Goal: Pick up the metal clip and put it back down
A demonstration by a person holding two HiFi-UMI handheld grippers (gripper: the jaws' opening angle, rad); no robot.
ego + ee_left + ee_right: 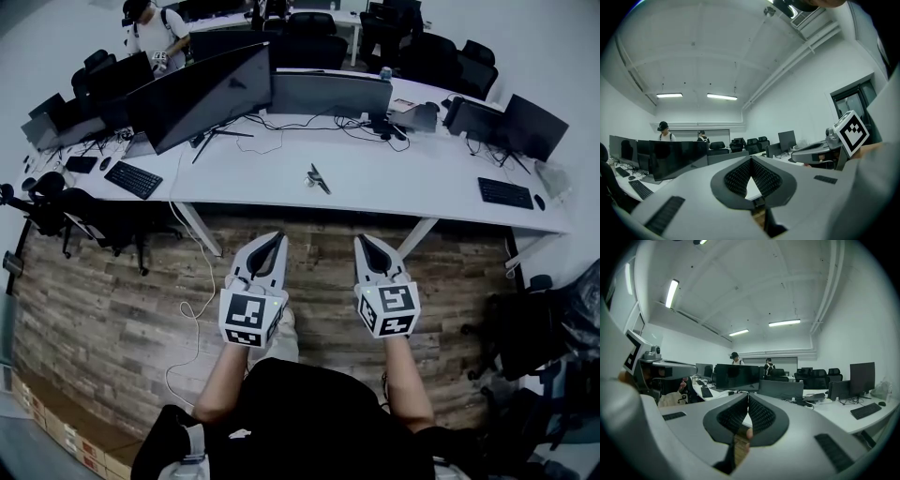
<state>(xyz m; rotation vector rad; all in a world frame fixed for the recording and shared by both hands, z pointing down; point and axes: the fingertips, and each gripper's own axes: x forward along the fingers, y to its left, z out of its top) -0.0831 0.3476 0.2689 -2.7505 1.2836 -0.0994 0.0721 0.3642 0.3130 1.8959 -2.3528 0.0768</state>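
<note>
Your head camera looks steeply down past the left tool (277, 236) and right tool (362, 238) to the tabletop (394, 178). Each tool's camera sits close behind its jaws, facing level toward that same tabletop and its monitors (670, 158).

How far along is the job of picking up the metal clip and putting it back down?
Done: nothing yet. The metal clip lies on the white desk, away from both grippers.
In hand: the left gripper and right gripper are both shut and empty, held over the wooden floor short of the desk.
Left: reach the clip, open a gripper, grip it, lift it and set it back down.
</note>
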